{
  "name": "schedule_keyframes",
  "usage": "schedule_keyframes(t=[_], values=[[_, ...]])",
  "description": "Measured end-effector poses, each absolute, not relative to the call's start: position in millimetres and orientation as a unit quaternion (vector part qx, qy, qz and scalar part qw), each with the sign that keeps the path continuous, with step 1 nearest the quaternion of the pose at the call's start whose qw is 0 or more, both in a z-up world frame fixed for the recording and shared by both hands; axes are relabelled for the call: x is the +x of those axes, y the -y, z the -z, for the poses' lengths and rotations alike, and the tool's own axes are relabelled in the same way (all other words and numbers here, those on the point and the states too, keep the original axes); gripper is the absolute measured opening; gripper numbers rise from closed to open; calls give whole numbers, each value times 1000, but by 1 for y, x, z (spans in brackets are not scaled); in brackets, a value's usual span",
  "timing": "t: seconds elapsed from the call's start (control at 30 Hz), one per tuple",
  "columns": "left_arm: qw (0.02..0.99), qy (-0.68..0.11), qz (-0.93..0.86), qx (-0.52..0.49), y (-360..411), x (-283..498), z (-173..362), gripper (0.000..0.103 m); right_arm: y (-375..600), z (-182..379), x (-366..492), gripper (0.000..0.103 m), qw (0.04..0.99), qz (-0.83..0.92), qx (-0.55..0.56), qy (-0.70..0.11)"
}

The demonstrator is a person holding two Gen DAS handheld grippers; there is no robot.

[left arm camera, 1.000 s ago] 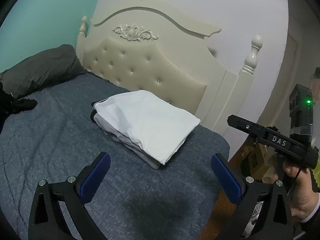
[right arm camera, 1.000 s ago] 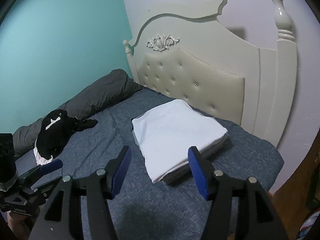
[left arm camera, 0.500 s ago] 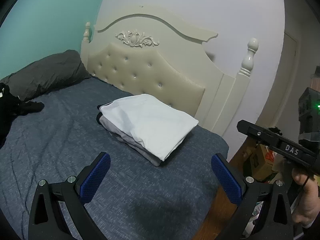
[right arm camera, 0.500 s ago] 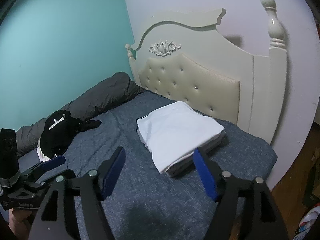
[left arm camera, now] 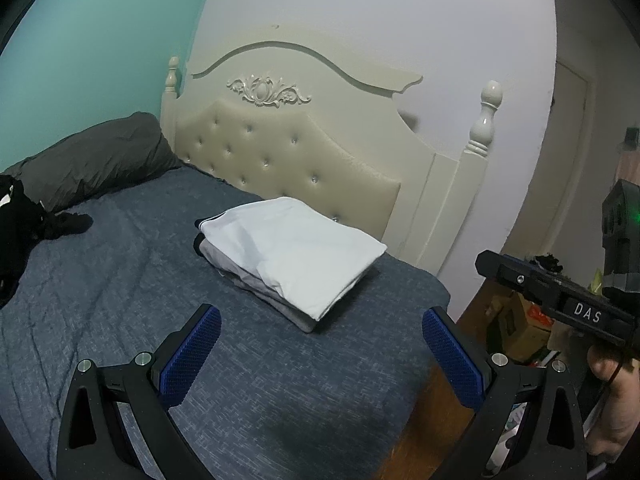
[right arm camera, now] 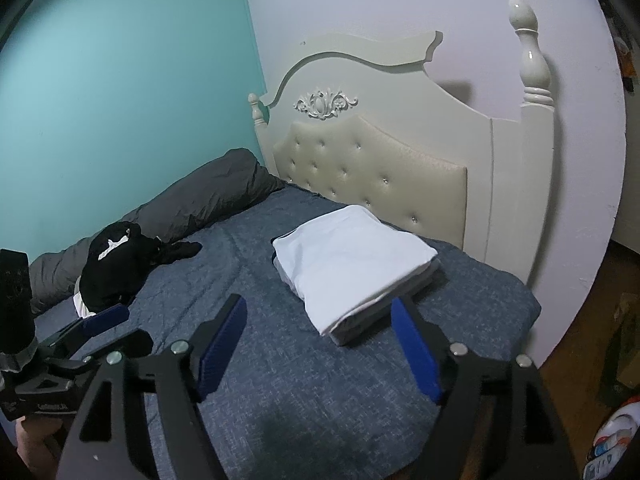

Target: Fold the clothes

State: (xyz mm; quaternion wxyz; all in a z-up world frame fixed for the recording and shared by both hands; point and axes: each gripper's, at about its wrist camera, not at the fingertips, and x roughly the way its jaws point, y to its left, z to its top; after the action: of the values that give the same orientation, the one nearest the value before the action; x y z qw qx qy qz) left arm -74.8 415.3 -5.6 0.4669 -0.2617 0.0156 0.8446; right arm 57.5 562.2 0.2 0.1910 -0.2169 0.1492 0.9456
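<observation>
Both grippers, left (left arm camera: 320, 354) & right (right arm camera: 320, 346), are held apart, empty. Black garment (right arm camera: 116, 264) is judged soft, light, floppy; best pinched at an edge.

Both wrist views are dim, with soft indoor light that seems to fall from above and behind the cameras. The turquoise wall (right arm camera: 120, 100) is brightest toward 10 o'clock and fades darker at its edges. The headboard (left arm camera: 304, 148) casts soft shadows on the pale wall (right arm camera: 400, 0) toward 2 o'clock. A blurry dark shadow lies on the blue bedspread (left arm camera: 120, 280) near 6 o'clock in each view. Fisheye bending curves straight lines, and black vignette fills the corners. Fine grain shows throughout; a small green light (left arm camera: 635, 215) glares at 3 o'clock in the left view.
</observation>
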Motion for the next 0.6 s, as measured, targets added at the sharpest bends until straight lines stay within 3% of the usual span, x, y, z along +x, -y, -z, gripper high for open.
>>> schedule_keyframes(t=[0.6], values=[[465,-17,-850,-248,-398,-50,-4,103,-547,-7,78,76,190,-947,-215,-144]])
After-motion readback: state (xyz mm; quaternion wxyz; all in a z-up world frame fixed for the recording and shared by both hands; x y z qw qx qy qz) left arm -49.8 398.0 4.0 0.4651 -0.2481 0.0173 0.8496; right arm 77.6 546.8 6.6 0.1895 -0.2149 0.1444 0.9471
